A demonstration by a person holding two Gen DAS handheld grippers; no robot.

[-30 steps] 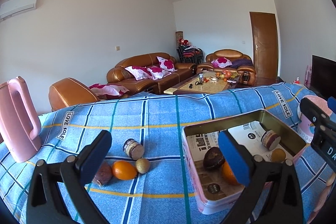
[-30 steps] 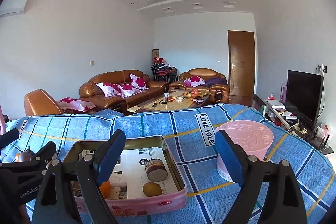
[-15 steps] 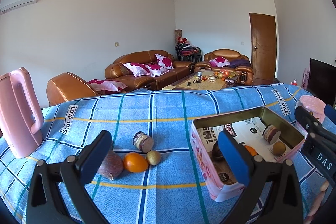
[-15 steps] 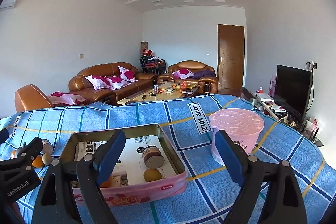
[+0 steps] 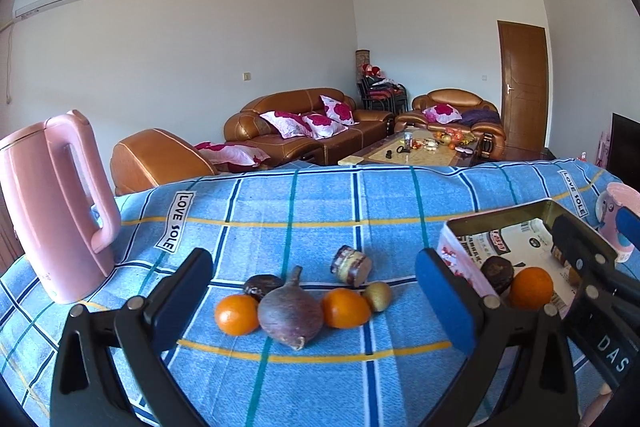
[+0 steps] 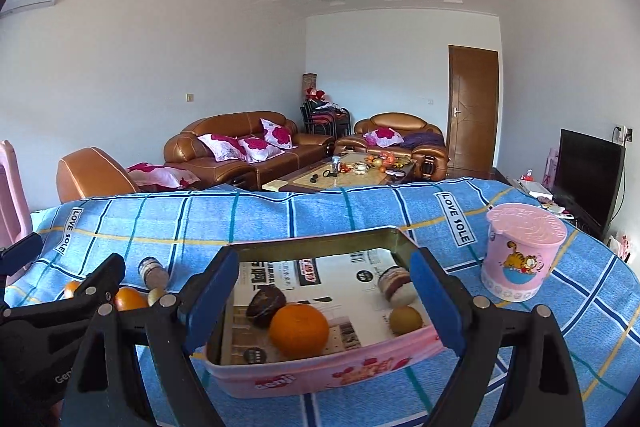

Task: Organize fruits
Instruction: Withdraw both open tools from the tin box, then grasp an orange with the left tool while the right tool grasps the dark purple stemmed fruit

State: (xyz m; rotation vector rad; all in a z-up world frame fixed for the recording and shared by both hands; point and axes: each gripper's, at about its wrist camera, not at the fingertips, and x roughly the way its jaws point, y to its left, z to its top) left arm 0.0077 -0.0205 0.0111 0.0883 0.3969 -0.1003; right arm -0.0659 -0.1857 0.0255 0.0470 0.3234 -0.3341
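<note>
On the blue checked cloth lie two oranges [image 5: 237, 314] [image 5: 345, 307], a purple beet-like root [image 5: 290, 311], a dark round fruit [image 5: 263, 284], a small greenish fruit [image 5: 377, 295] and a small jar [image 5: 352, 264] on its side. My left gripper [image 5: 314, 301] is open and empty, just in front of them. The pink tin box [image 6: 320, 375] holds an orange [image 6: 299, 329], a dark fruit [image 6: 265, 304], a greenish fruit [image 6: 405, 319] and a jar [image 6: 396, 284]. My right gripper [image 6: 324, 303] is open and empty over the box's near side.
A pink kettle [image 5: 56, 207] stands at the left of the table. A pink lidded cup [image 6: 520, 251] stands right of the box. Behind the table are sofas, a coffee table, a door and a TV.
My left gripper has swung left and come nearer to the loose fruit, so the whole row shows. My right gripper has moved in close over the tin box.
</note>
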